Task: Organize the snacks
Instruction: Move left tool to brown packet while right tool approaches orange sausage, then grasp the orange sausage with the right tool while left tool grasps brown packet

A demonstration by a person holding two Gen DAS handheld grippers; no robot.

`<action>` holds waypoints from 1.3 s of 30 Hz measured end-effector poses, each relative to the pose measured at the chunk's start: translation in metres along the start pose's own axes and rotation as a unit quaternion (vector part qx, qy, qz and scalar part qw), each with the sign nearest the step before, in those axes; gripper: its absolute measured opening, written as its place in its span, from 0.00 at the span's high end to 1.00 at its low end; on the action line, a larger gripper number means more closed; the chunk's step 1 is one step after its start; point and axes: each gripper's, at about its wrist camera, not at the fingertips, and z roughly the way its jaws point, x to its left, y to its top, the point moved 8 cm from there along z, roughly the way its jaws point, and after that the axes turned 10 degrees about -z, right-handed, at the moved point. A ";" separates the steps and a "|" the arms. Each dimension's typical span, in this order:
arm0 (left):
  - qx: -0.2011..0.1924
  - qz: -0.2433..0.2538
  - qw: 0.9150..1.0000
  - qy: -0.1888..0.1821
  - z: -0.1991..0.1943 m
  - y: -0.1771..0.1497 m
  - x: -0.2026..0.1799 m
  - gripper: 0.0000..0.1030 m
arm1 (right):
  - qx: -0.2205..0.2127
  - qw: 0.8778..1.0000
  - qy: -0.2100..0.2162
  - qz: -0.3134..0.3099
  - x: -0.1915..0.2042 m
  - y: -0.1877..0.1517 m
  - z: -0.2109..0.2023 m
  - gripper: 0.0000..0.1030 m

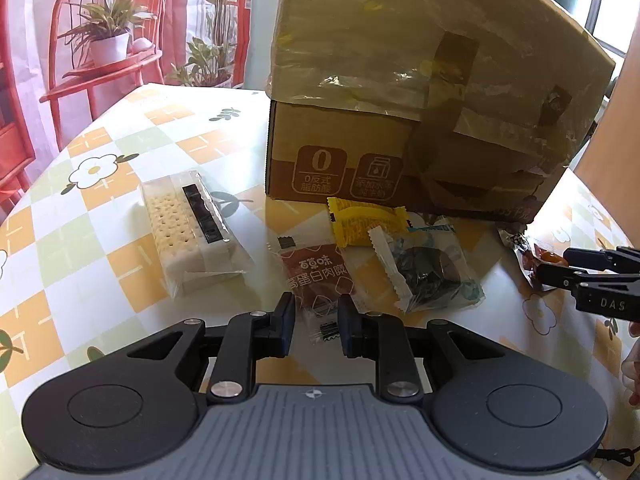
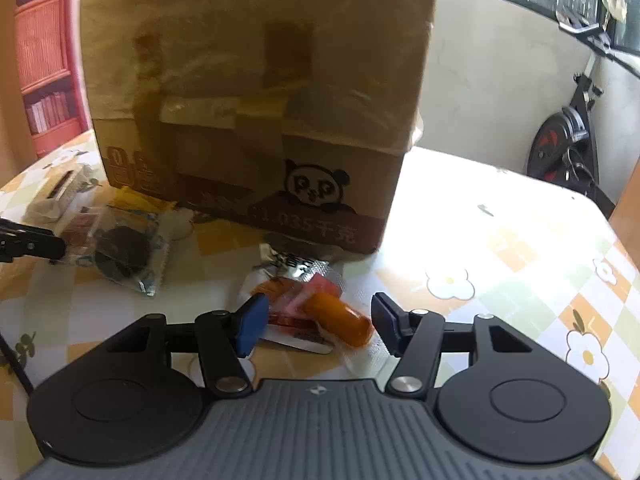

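- On the tabletop (image 2: 500,216) by the cardboard box (image 2: 256,92), I see the sausage packet (image 2: 320,314) between my right gripper (image 2: 316,326)'s parted, untouching jaws.
- Crinkly, light, slippery; I'd pinch its firm orange middle.
- Left gripper (image 1: 312,322): jaws closed, empty.

From my feed: cardboard box (image 1: 340,152) at 12 o'clock is matt brown corrugate, its top wrapped in glossy, wrinkled clear tape. Table (image 1: 120,152) has a smooth, shiny checked cover — looks like vinyl, strong glare at 2 o'clock in the right view. Cracker pack (image 1: 196,232) at 10 o'clock is clear glossy film. Yellow packet (image 1: 360,220) and brown packet (image 1: 320,276) are shiny plastic. Left gripper (image 1: 316,322) is matt black plastic with ribbed grey housing and bright metal pivot pins. Sausage packet (image 2: 320,312) — glossy film, blurred. Right gripper (image 2: 316,328) pads look matt blue rubber.
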 end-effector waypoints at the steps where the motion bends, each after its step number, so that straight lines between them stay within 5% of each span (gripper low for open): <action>1: 0.000 -0.001 1.000 0.000 0.000 0.000 0.000 0.76 | 0.007 1.000 0.000 0.009 -0.002 0.000 0.002 0.42; 6: 0.000 0.000 1.000 0.000 0.000 0.000 0.000 0.76 | -0.012 0.999 0.021 0.026 -0.004 0.007 -0.008 0.42; 13: -0.001 -0.006 1.000 -0.003 0.001 0.000 0.000 0.76 | 0.005 0.999 0.029 -0.044 -0.009 0.006 -0.012 0.42; 25: -0.001 -0.010 1.000 -0.007 0.001 0.000 0.000 0.76 | 0.044 0.993 -0.006 -0.106 -0.013 -0.003 -0.012 0.42; 39: -0.001 -0.013 1.000 -0.011 0.000 0.001 0.000 0.76 | 0.049 0.997 0.047 -0.032 0.005 0.011 -0.010 0.43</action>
